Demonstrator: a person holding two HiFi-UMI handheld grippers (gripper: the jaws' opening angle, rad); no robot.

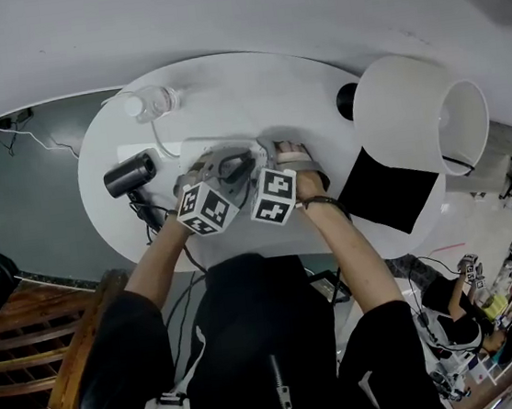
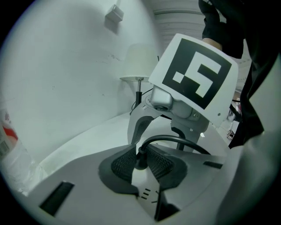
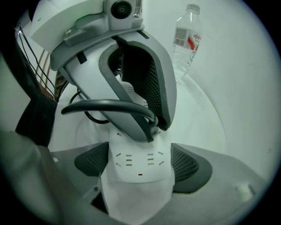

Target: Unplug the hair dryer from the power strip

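Left hand-held gripper (image 2: pixel 140 149) round plug (image 2: pixel 140 161), power strip (image 3: pixel 138 176), bottle (image 3: pixel 186 41), lamp (image 1: pixel 421 118)

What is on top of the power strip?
A black plug and its cord, between the left tongs. Its prongs and the socket under it are covered.

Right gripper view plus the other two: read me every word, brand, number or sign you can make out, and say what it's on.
No text is readable in any view.
Clear plastic water bottle: red-and-white label, print too blurred to read.
White power strip: socket slots and a small red mark, no words.
Black-and-white marker cubes: square patterns, not writing.
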